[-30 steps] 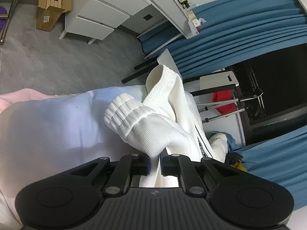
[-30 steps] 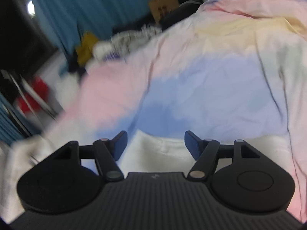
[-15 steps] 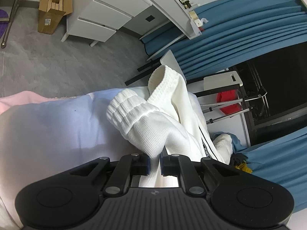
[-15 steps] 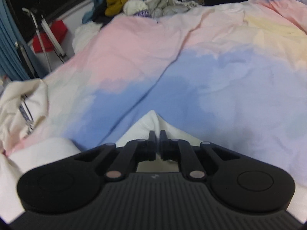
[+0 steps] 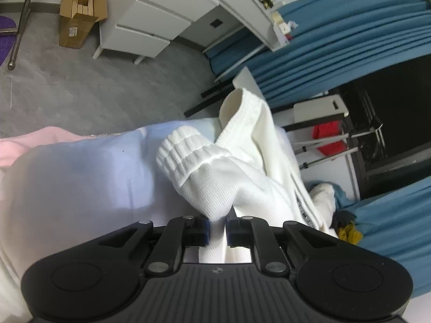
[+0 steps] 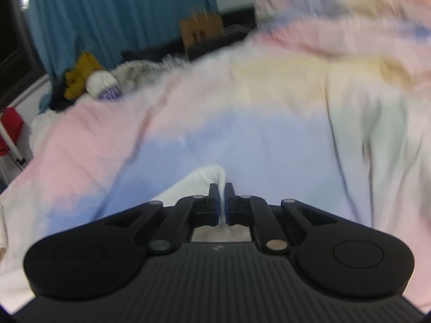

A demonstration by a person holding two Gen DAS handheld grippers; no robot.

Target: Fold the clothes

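White knit garment (image 5: pixel 242 177) is lying bunched on the pastel bedspread (image 5: pixel 80 177), and both tools are gripping it: nearest the lens, the left gripper (image 5: pixel 217 227) is pinching a fold of its ribbed sleeve, while the right gripper (image 6: pixel 222 204) is clamping a corner of the same white fabric (image 6: pixel 199 183) between nearly touching jaws. Beyond the left pinch, the cuff and collar are standing up in a loose heap near the bed's edge; farther off, white drawers (image 5: pixel 145 27) and blue curtains (image 5: pixel 336 40) are filling the background. The thin bites are risking a slip if the hands pull apart hard, and the heap is sitting close enough to the edge to slide off.
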